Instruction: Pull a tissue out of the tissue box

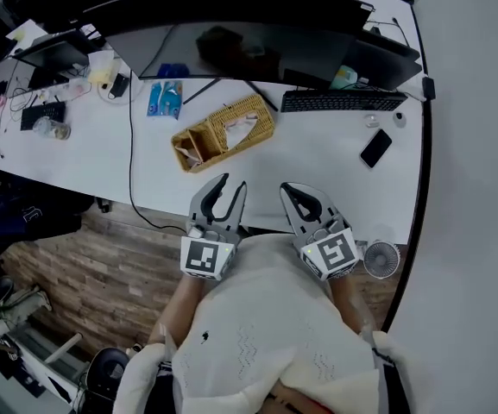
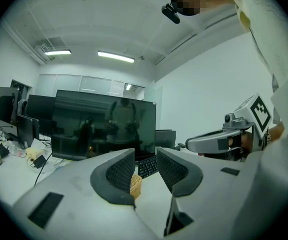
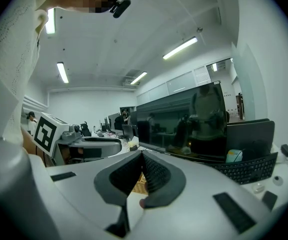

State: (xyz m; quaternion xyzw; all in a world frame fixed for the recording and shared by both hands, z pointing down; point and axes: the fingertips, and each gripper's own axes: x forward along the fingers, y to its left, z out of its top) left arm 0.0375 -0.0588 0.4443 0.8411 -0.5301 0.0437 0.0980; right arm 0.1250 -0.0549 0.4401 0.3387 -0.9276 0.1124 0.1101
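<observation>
The tissue box (image 1: pixel 223 133) is a woven wicker holder lying at an angle on the white desk (image 1: pixel 318 166), with a white tissue (image 1: pixel 241 122) showing in its top slot. Both grippers hover side by side at the desk's near edge, short of the box. My left gripper (image 1: pixel 230 183) is open and holds nothing; in its own view (image 2: pixel 144 152) a corner of the wicker box (image 2: pixel 136 185) shows between the jaws, far off. My right gripper (image 1: pixel 286 188) has its tips together and is empty; its own view (image 3: pixel 142 154) shows the box (image 3: pixel 141 184) beyond the jaws.
A wide dark monitor (image 1: pixel 231 41) stands behind the box. A black keyboard (image 1: pixel 343 102) and a phone (image 1: pixel 375 147) lie to the right, and a blue packet (image 1: pixel 164 99) to the left. A black cable (image 1: pixel 130 145) crosses the desk. A small fan (image 1: pixel 381 259) sits below the desk's right end.
</observation>
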